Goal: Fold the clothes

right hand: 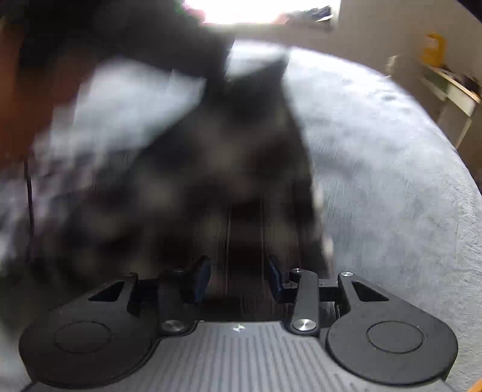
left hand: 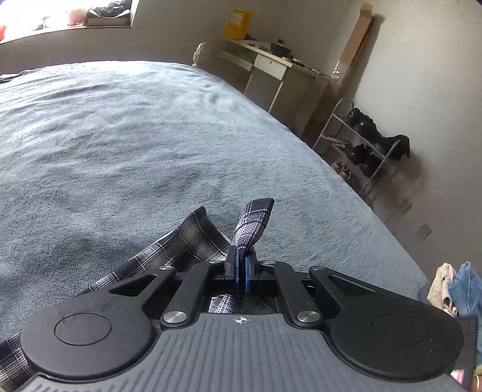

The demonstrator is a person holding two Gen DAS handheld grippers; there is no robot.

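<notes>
**Plaid garment pinched at one end over the bed**

Plaid garment (left hand: 192, 238) trails across the grey fleece bed cover (left hand: 126, 135), thin woven cloth in dark checks. Left claw (left hand: 240, 265) is pressed together on a twisted corner of it. Right claw (right hand: 238, 277) stands spread, with blurred dark fabric passing between its pads but not gripped. Judging by this, a fold is being set up; next, the right claw needs a matching corner.

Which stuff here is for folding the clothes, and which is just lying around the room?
For the job:
plaid garment
left gripper, shut on it
right gripper, open
bed

Just lying about:
desk
shoe rack
yellow box
clothes pile
</notes>
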